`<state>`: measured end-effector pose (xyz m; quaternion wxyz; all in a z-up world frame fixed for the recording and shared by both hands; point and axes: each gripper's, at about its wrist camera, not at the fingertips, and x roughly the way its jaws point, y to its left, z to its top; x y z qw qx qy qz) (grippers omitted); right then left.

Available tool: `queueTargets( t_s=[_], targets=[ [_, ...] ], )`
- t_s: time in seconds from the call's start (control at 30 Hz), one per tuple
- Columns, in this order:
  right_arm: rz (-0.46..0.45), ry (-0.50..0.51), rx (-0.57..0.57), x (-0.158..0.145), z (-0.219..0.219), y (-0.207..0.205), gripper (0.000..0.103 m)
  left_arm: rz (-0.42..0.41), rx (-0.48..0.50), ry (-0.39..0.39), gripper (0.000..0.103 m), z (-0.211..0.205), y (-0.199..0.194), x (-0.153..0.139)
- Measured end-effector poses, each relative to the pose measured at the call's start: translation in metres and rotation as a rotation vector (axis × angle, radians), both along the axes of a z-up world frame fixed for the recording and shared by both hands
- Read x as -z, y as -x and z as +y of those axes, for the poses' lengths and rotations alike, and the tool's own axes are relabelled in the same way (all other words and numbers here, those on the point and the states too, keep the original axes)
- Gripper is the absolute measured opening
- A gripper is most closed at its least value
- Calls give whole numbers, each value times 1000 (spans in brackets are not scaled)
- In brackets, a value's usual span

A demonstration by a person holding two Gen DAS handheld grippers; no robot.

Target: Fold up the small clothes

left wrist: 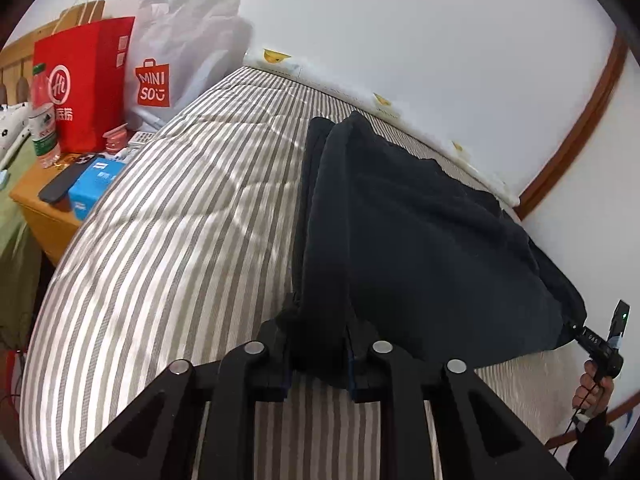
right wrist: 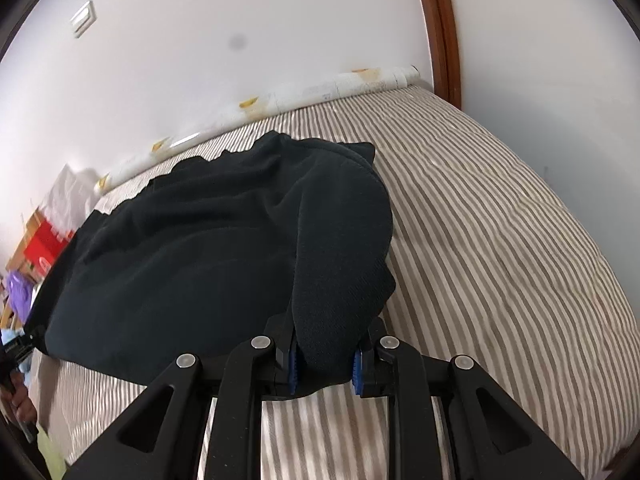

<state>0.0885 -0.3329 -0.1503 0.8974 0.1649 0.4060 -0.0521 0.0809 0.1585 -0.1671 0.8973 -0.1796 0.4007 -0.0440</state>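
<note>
A black garment (left wrist: 420, 240) lies spread over the grey-and-white striped bed (left wrist: 180, 220). My left gripper (left wrist: 318, 356) is shut on one bunched corner of it, cloth filling the gap between the pads. In the right wrist view the same black garment (right wrist: 208, 248) stretches away to the left. My right gripper (right wrist: 324, 364) is shut on the other near corner, fabric pressed between its blue pads. The right gripper (left wrist: 576, 328), held by a hand, also shows at the far right edge of the left wrist view, clamped on the cloth's edge.
A wooden bedside table (left wrist: 44, 212) at the left holds a red paper bag (left wrist: 86, 80), a white Miniso bag (left wrist: 176, 52), a bottle (left wrist: 42, 120), a phone (left wrist: 64, 182) and a blue box (left wrist: 94, 188). A white wall (right wrist: 240, 20) and a brown wooden frame (right wrist: 440, 28) border the bed.
</note>
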Motion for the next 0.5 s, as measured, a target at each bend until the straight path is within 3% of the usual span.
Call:
queueTargets(
  t_s=[0.1,0.27,0.4,0.5],
  targets=[
    [26,54,-31,-4,0,7,29,7,-5,-42,33,2,5,-7],
    [-30,149,1,-33,-7,9,46,-26,16,-90,48,6,3,-29],
    [-55,151,18,-42,-18,-11,49,-35,34,-115,50,2,-16,-40],
    [-22,127,19,-32,-21,-33,48,23,19,-111,48,1,-32,-30]
  ],
)
